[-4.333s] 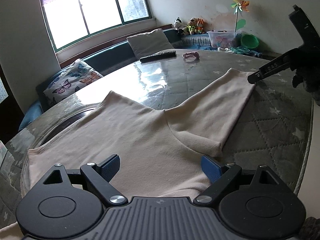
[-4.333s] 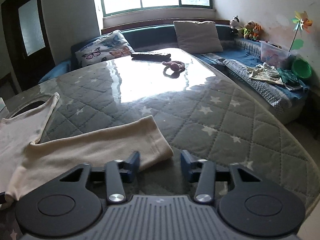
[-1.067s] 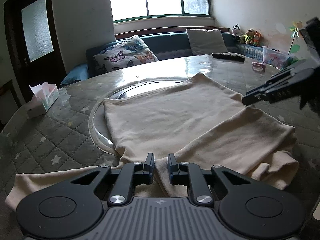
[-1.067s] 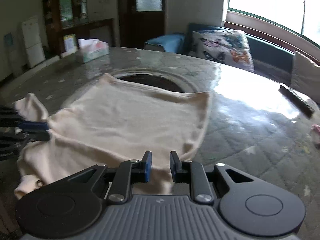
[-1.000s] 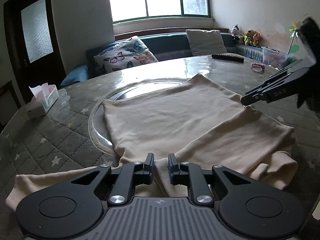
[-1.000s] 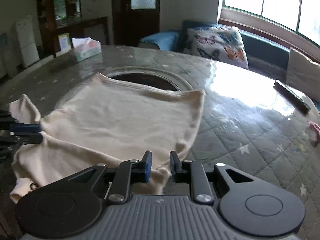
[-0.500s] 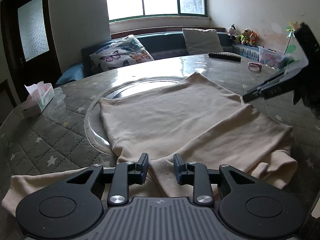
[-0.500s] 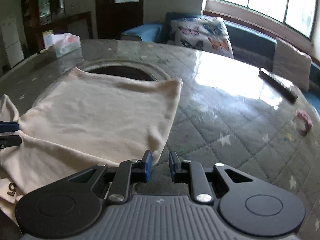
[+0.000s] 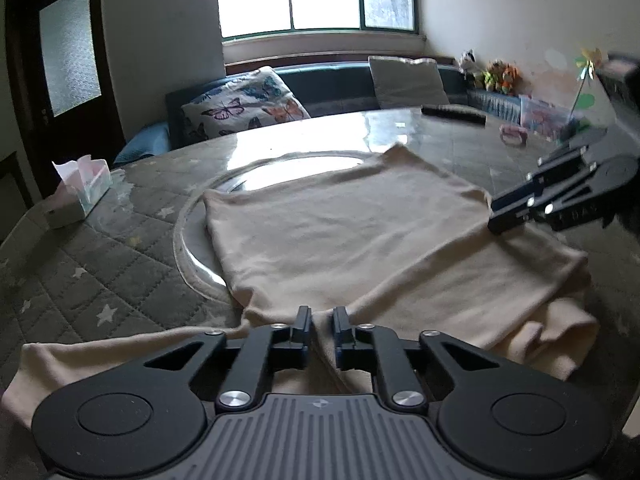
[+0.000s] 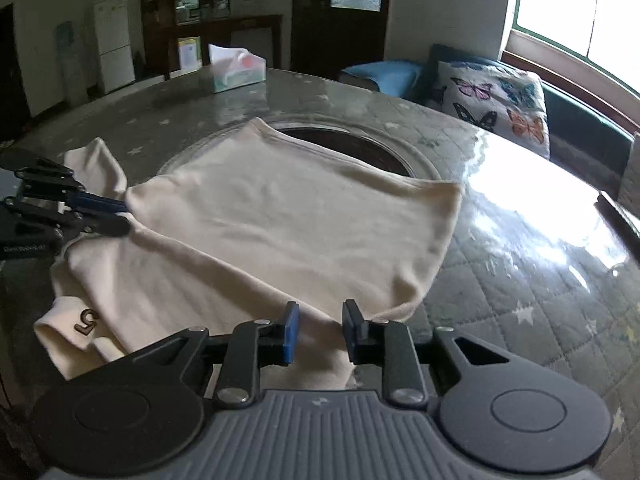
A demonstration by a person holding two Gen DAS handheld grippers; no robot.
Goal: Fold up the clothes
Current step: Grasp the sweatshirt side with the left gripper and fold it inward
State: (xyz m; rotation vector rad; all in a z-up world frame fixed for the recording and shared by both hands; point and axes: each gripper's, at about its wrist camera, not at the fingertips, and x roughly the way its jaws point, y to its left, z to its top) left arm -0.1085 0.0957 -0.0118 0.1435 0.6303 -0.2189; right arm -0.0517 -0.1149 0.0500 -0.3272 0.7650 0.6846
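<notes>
A cream shirt [image 9: 352, 236] lies on the round table, one sleeve folded across its body; it also shows in the right wrist view [image 10: 288, 220]. My left gripper [image 9: 321, 330] is shut on the shirt's near edge at the armpit fold; it shows from the side in the right wrist view [image 10: 116, 216]. My right gripper [image 10: 318, 330] is partly open, its jaws astride the shirt's near edge at the other side; it shows in the left wrist view [image 9: 504, 216]. The other sleeve [image 9: 100, 356] trails to the left.
The table [image 9: 100, 264] has a quilted grey star cover under glass and a round glass turntable [image 9: 188, 256]. A tissue box [image 9: 80, 192] stands at the left, a remote [image 9: 454, 114] and a pink item [image 9: 514, 136] at the far side. A sofa with cushions lies behind.
My left gripper opened briefly and has shut again on the shirt edge. My right gripper has swung around over the shirt and opened its jaws.
</notes>
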